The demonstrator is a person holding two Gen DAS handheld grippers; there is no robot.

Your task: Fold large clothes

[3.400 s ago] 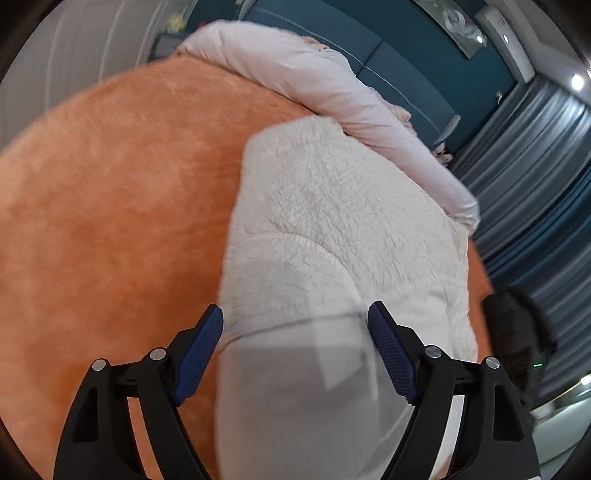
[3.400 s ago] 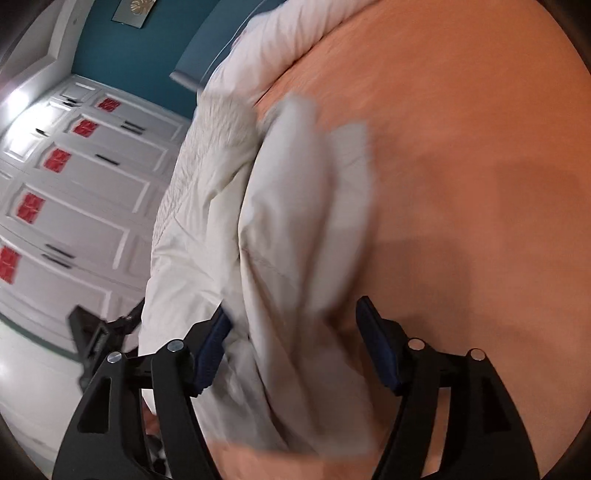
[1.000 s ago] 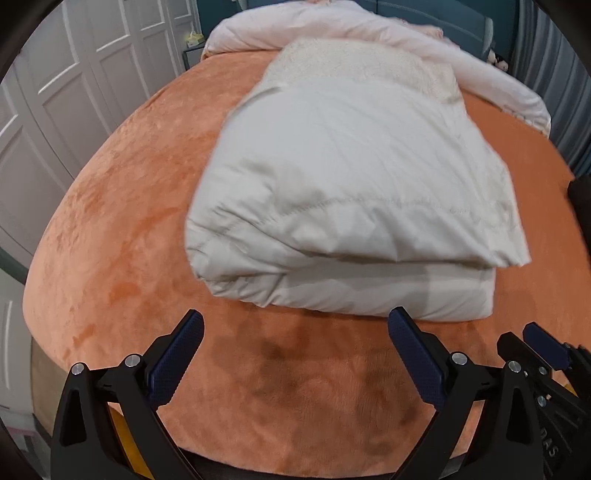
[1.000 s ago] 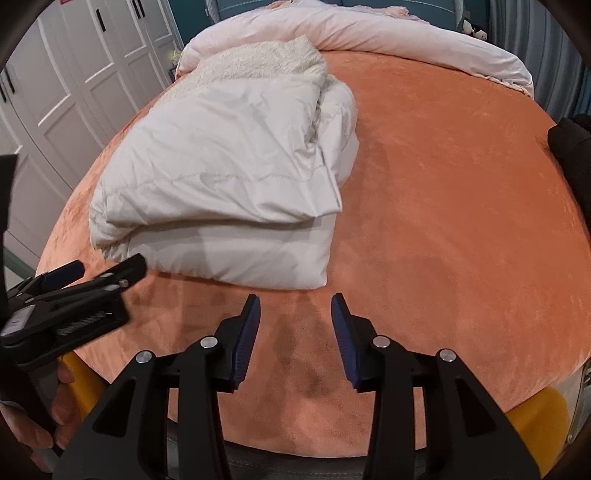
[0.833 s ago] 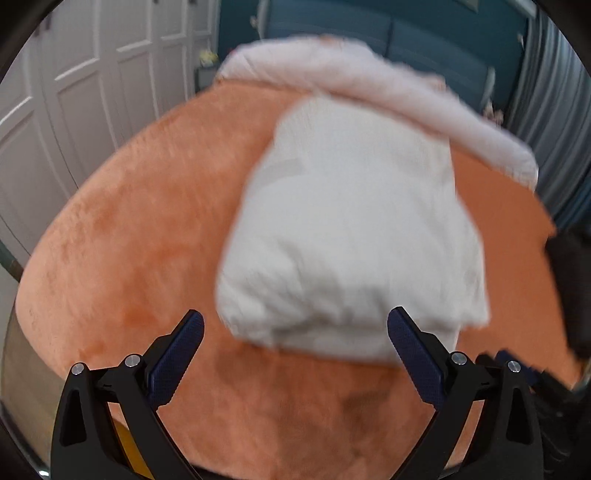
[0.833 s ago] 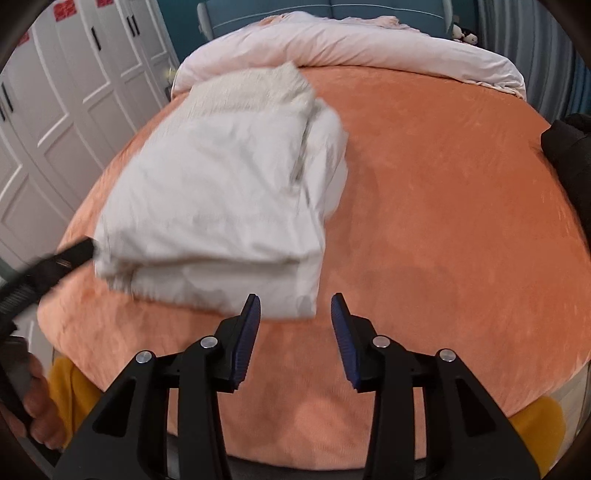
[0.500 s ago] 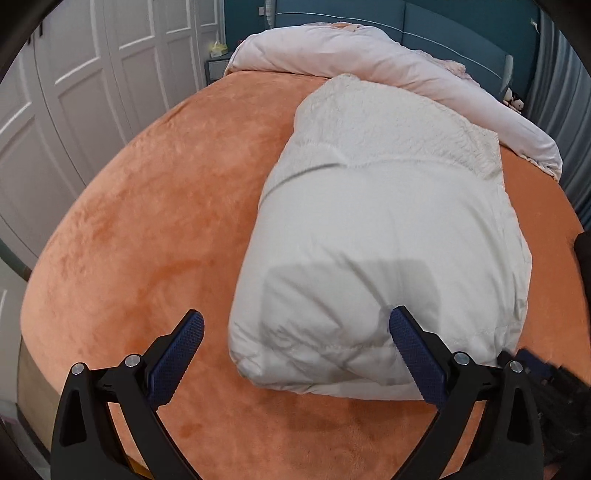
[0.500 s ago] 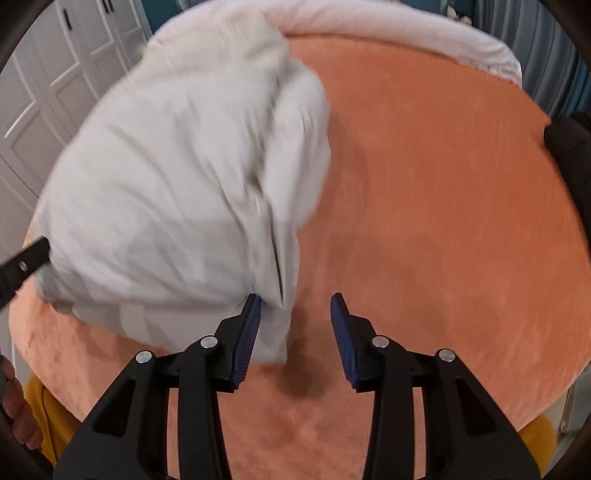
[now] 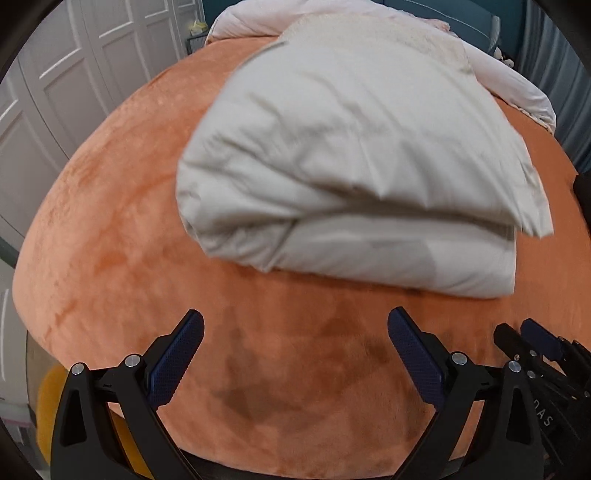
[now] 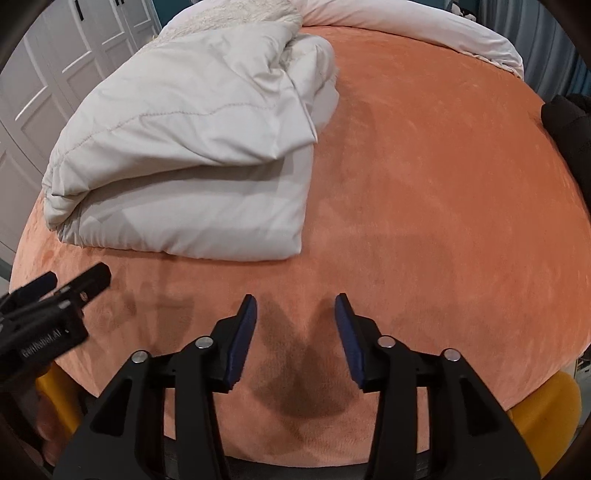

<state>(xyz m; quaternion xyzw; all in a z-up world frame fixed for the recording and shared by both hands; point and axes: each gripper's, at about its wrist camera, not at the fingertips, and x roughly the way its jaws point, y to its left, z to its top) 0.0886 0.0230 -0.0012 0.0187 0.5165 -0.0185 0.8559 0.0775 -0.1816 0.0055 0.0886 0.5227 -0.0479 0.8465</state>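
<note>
Left gripper (image 9: 295,343) nearest the lens, jaws spread wide, nothing between them, only orange plush bed cover (image 9: 110,236) below. Right gripper (image 10: 295,317) jaws part-way apart and opening, empty too, over bare cover near the bed's front edge with dark shadows under them. Each gripper shows at the edge of the other's view: right one at lower right in the left wrist view, left one at lower left in the right wrist view. Beyond both pairs of jaws, apart from them, lies the folded off-white padded coat (image 9: 351,155), layers stacked, folded edge facing the grippers; ahead of the left jaws, ahead and left of the right jaws. Past it, a pale pink rolled duvet (image 10: 406,22) along the far bed edge. White panelled wardrobe doors (image 9: 74,74) at left.
</note>
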